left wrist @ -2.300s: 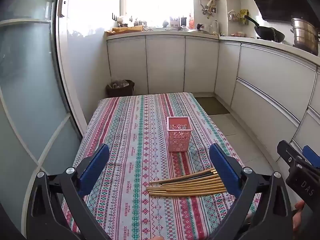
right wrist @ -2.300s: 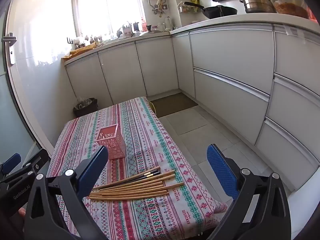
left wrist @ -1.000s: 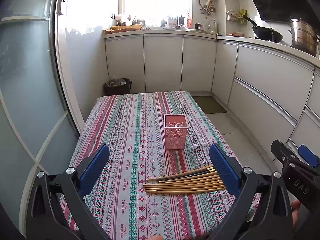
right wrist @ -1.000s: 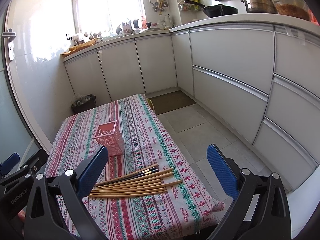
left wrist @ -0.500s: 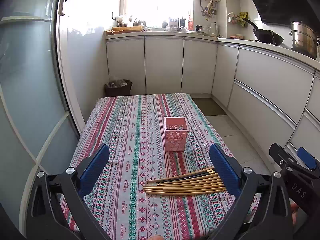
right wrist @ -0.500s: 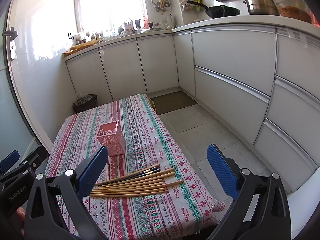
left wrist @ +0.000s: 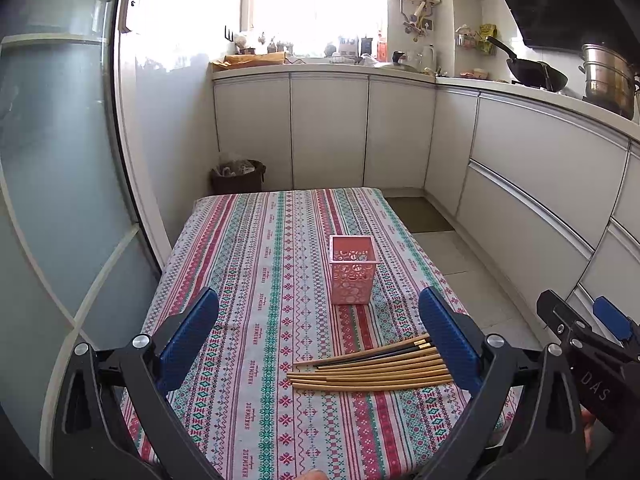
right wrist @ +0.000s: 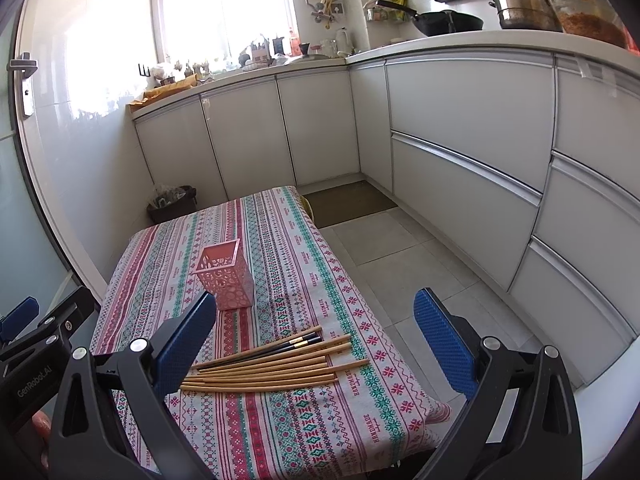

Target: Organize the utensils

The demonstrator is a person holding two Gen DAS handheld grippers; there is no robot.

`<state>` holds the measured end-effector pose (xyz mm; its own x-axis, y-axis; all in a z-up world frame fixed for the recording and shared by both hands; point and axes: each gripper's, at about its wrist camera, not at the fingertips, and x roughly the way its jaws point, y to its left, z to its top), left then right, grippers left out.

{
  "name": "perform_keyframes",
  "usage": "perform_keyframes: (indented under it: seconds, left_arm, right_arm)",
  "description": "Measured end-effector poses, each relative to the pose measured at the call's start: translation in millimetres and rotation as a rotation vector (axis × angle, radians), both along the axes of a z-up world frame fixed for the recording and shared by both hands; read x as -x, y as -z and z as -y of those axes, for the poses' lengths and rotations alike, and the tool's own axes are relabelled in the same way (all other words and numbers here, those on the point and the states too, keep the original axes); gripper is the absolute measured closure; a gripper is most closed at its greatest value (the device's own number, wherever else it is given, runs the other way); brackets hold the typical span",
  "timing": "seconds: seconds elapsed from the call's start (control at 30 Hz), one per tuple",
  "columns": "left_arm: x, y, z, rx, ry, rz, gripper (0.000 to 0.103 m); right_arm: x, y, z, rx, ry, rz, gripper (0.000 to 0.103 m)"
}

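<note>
A pink perforated square holder stands upright and empty near the middle of the patterned tablecloth. Several wooden chopsticks and a dark pair lie side by side on the cloth, nearer than the holder. My left gripper hovers open above the table's near end, the chopsticks just inside its right finger. My right gripper is open too, held over the table's right edge with the chopsticks below its left finger. Each gripper shows at the edge of the other's view.
White kitchen cabinets run along the back and right. A dark bin sits beyond the table's far end. A glass door stands on the left. Tiled floor lies right of the table. Pots stand on the counter.
Both views drift only slightly; the holder and chopsticks stay put and both grippers stay open.
</note>
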<state>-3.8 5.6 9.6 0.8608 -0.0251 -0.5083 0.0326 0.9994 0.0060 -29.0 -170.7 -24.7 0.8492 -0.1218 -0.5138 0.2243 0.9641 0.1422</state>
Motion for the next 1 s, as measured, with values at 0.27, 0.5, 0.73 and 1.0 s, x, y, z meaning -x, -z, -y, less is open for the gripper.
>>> perform_keyframes:
  seconds: [0.27,0.5,0.73,1.0]
  left_arm:
    - [0.9,0.1,0.7,-0.003,0.0,-0.001,0.007]
    - [1.1,1.2,1.8,-0.004,-0.001,-0.003,0.007]
    - [0.2,3.1,2.1,-0.009,0.002,-0.008,0.007]
    - [-1.9,5.4,2.7,-0.012,0.003,-0.014,0.007]
  right_arm:
    - [-0.2,0.0,0.5,0.0,-0.002,-0.001,0.007]
    - [0.4,0.1,0.7,-0.001,-0.002,-0.003,0.007]
    - [0.4,0.0,0.8,-0.002,-0.002,-0.006,0.007]
    - [0.2,0.9,1.6,-0.005,0.0,-0.01,0.007]
